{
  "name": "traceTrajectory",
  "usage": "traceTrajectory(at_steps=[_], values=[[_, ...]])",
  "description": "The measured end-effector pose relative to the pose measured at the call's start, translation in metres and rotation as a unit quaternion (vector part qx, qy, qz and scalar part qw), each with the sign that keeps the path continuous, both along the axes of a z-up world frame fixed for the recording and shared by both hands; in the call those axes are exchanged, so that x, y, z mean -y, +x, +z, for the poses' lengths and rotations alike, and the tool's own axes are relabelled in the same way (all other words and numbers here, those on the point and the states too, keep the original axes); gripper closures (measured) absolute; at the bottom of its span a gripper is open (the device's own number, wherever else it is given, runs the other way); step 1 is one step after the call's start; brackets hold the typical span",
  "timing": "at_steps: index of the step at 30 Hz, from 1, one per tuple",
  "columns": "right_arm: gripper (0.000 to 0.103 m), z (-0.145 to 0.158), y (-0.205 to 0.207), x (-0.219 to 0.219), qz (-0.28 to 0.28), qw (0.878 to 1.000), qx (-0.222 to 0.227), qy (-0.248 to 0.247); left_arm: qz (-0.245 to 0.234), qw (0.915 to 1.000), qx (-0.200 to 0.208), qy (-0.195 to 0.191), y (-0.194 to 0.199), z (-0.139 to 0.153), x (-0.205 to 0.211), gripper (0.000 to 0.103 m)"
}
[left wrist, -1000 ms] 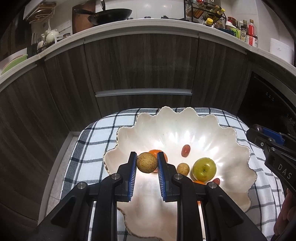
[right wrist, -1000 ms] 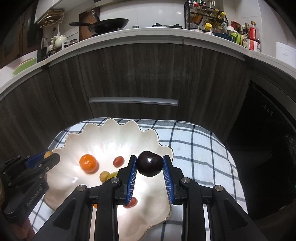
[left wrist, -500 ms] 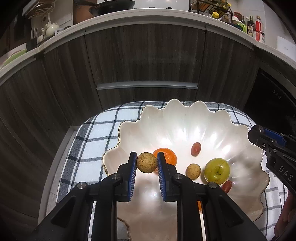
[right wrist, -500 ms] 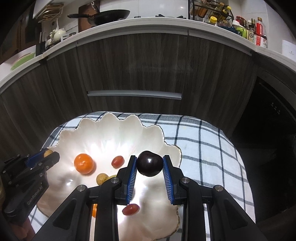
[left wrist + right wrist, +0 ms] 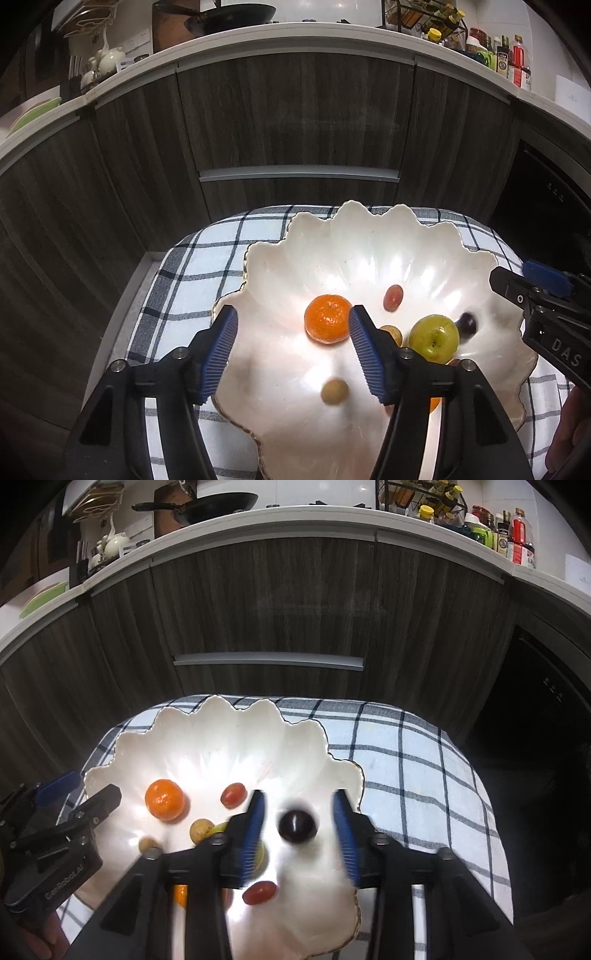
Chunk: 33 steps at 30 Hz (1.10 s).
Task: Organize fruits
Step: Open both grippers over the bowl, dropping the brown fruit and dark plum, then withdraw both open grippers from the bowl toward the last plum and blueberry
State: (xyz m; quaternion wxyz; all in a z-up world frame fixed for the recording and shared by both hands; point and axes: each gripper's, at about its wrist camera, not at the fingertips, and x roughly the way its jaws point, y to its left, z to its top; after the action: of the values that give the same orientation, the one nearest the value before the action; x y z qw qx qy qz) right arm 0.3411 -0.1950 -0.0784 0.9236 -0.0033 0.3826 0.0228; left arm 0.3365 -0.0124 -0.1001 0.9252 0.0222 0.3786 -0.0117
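A white scalloped shell-shaped bowl point(image 5: 369, 236) sits on a blue-and-white checked cloth point(image 5: 192, 280) before dark wood-grain cabinets point(image 5: 295, 118). The left gripper point(image 5: 291, 349) hovers over the bowl, its blue-padded jaws opening; a small tan round fruit point(image 5: 334, 392) lies blurred between them, touching neither pad. The right gripper point(image 5: 299, 829) (its fingers smeared by motion) is likewise opening, with a dark purple plum point(image 5: 297, 827) loose between its pads. In the bowl lie an orange mandarin point(image 5: 328, 318), a green apple point(image 5: 434, 338) and a red grape tomato point(image 5: 259, 892). The right gripper's body reads "DAS"; the left one's reads "GenRobot.AI".
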Motion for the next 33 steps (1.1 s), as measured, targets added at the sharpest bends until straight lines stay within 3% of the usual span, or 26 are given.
traceTrajectory(at_steps=[3, 6, 19, 33], values=[[0.041, 0.004, -0.004, 0.002, -0.006, 1.000, 0.009, 0.000, 0.002, 1.0000, 0.004, 0.001, -0.004, 0.003, 0.001, 0.035], [0.040, 0.008, -0.008, 0.003, -0.009, 1.000, 0.014, -0.002, 0.000, 0.9999, 0.009, 0.004, -0.009, 0.007, 0.002, 0.030], [0.038, 0.023, -0.039, 0.014, -0.014, 0.999, 0.030, -0.005, 0.027, 0.9991, 0.030, 0.010, -0.048, 0.029, 0.011, 0.022], [0.038, 0.038, -0.085, 0.033, 0.004, 0.999, 0.047, -0.012, 0.044, 0.9987, 0.026, 0.000, -0.098, 0.039, 0.032, 0.022]])
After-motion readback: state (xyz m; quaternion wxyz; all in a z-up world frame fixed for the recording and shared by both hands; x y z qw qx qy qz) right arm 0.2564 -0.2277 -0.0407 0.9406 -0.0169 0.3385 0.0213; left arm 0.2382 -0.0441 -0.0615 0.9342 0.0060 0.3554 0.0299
